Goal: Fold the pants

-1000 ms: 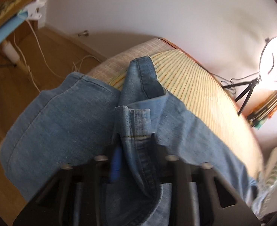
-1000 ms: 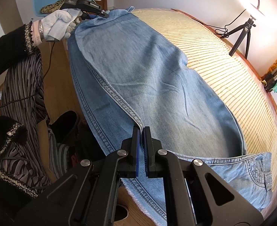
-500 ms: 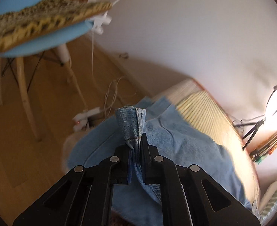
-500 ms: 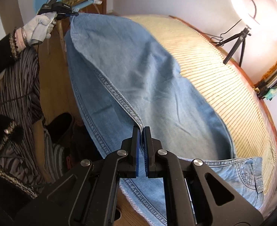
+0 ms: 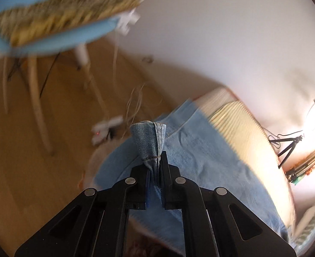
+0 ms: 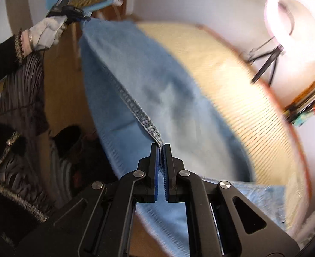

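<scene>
Light blue denim pants [image 6: 168, 98] hang stretched between my two grippers over a striped yellow mattress [image 6: 243, 98]. My left gripper [image 5: 155, 160] is shut on the bunched hem of a leg [image 5: 150, 137], which sticks up past its fingertips. In the right wrist view that same left gripper [image 6: 80, 18] sits far off at upper left in a white-gloved hand [image 6: 46, 32]. My right gripper [image 6: 161, 147] is shut on the thick side seam [image 6: 140, 111] of the pants near the mattress's front edge. The waistband end [image 6: 254, 197] lies at lower right.
A blue chair [image 5: 50, 34] with a patterned cushion stands on the wooden floor [image 5: 29, 150], with cables and a power strip [image 5: 108, 126] beside it. A ring light [image 6: 292, 17] on a tripod glows by the wall. The person's striped clothing [image 6: 18, 107] is at left.
The left gripper shut on the leg hem and pulled it off the mattress out over the floor, lifting and stretching the leg. The right gripper kept its grip, and the fabric lifted with it.
</scene>
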Action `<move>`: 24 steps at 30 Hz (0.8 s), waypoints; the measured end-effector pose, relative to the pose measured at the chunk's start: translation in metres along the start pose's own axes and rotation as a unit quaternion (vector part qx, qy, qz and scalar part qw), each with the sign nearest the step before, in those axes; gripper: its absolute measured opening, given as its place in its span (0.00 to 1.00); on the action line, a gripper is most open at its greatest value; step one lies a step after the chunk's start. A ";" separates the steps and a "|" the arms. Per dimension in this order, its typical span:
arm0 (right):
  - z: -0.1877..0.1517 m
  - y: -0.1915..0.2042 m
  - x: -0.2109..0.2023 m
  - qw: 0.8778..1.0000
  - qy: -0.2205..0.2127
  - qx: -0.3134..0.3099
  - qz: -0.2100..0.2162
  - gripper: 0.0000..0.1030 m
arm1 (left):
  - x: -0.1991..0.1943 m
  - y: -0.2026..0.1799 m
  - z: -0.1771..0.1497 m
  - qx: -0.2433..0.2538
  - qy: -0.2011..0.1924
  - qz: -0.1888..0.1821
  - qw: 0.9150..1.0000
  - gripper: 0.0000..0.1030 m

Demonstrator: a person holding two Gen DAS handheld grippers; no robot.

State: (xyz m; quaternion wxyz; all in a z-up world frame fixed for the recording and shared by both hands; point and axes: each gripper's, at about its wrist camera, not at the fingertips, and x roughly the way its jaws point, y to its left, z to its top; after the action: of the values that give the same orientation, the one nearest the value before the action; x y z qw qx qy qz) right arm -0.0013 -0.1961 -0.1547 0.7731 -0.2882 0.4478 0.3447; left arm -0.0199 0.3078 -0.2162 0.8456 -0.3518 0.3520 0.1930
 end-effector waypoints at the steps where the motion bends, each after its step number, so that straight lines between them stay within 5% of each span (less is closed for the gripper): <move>1: -0.002 0.001 0.009 1.000 0.013 0.000 0.007 0.04 | 0.004 0.007 -0.003 -0.010 0.010 -0.005 1.000 0.06; 5: 0.003 0.006 0.025 0.998 0.046 -0.008 0.035 0.08 | 0.004 0.011 -0.007 -0.010 0.011 -0.014 1.000 0.10; 8: 0.017 -0.002 0.021 0.997 0.056 0.000 0.045 0.09 | 0.001 0.017 -0.006 -0.027 0.017 -0.027 0.999 0.32; 11: 0.028 -0.012 0.017 0.997 0.052 0.017 0.052 0.10 | 0.000 0.028 -0.003 -0.058 0.019 -0.034 0.998 0.39; 14: 0.033 -0.019 0.017 0.997 0.048 0.036 0.053 0.10 | 0.004 0.036 0.000 -0.068 0.019 -0.012 0.997 0.39; 17: 0.031 -0.023 0.018 0.996 0.050 0.045 0.060 0.10 | -0.009 0.036 0.003 -0.046 -0.017 0.056 0.997 0.39; 24: 0.007 -0.030 0.000 0.989 0.029 0.109 0.095 0.14 | -0.029 -0.022 0.013 0.052 -0.038 0.028 0.997 0.39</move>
State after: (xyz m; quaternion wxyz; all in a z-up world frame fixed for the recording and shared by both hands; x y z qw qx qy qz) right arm 0.0263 -0.2086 -0.1473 0.7502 -0.1680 0.5301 0.3577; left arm -0.0207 0.3003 -0.1788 0.8699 -0.2893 0.3391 0.2112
